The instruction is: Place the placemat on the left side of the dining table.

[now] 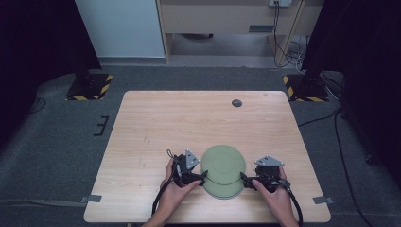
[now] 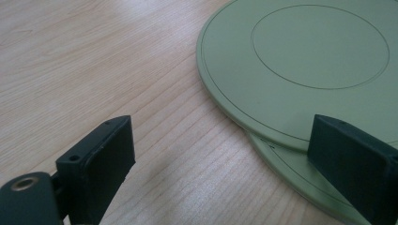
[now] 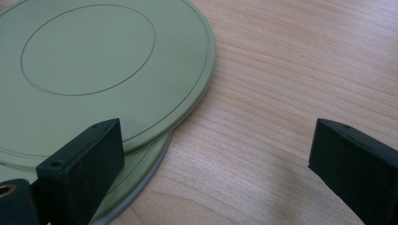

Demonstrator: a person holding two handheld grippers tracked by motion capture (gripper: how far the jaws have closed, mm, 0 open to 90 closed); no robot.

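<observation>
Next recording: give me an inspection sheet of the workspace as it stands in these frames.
Surface: wooden table, bare, one small dark round disc near the far edge.
Job's things: two green plates, top plate lying offset on bottom plate.
Clutter: nothing seen.
Grippers: left gripper open at the plates' left rim; right gripper open at their right rim.
Cables: one trails from each gripper; more on the floor.
Surroundings: grey carpet, hazard-striped stand bases.
</observation>
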